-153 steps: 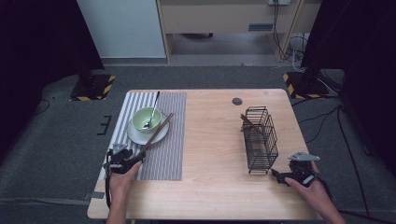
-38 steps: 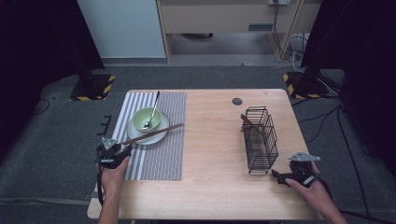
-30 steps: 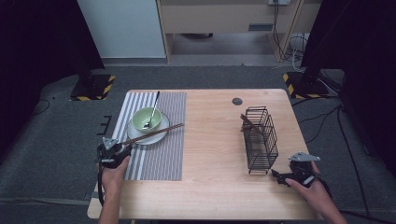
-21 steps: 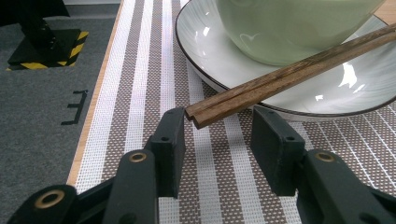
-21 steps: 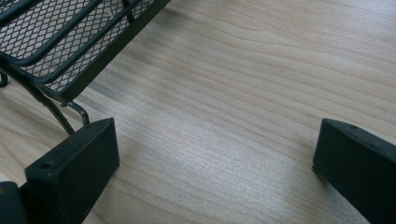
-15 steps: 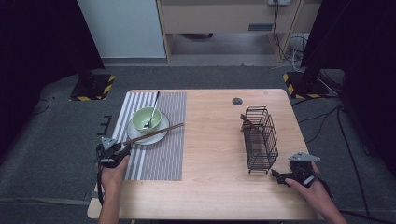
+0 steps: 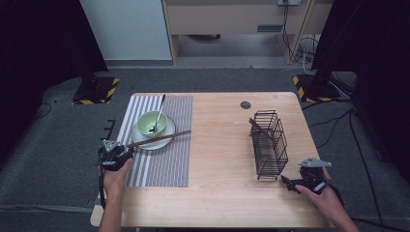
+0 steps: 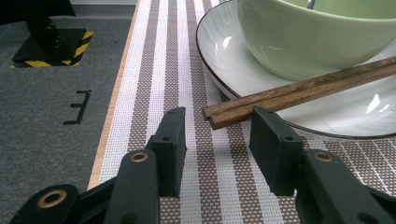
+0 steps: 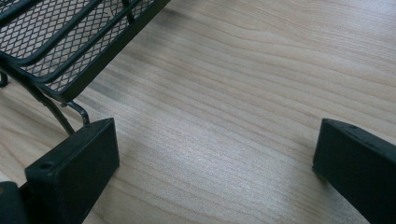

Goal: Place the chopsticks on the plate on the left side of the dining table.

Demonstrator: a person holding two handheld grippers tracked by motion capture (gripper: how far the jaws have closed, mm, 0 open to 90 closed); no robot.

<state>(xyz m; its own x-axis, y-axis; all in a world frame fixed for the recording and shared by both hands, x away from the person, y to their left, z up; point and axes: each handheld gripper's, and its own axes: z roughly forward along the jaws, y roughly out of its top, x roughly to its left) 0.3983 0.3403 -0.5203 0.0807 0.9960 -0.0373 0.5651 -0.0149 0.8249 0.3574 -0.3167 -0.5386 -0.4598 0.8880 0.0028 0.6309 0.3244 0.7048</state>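
A pair of dark wooden chopsticks [image 7: 159, 138] lies across the white plate [image 7: 170, 129] that carries a green bowl [image 7: 152, 123] with a spoon [image 7: 158, 113] in it. My left gripper [image 7: 126, 147] rests at the left edge of the striped placemat [image 7: 164, 164]. In the left gripper view it [image 8: 218, 114] is open; the chopsticks' [image 8: 303, 88] near ends lie between the jaws, close over the right one, and are not pinched. My right gripper [image 7: 284, 181] stands open on the bare table beside the black wire basket [image 7: 270, 142].
The basket [image 9: 70, 42] has a brown stick leaning inside it, and its foot sits just beyond my right gripper's [image 9: 215, 135] left jaw. A small dark disc [image 7: 245, 104] lies on the table's far side. The wooden table [image 9: 261, 70] edge runs close behind the placemat's left side.
Since about five seconds ago the left gripper has shifted left to the mat's edge, and the chopsticks lie flatter across the plate. Over the last second nothing visibly moves.
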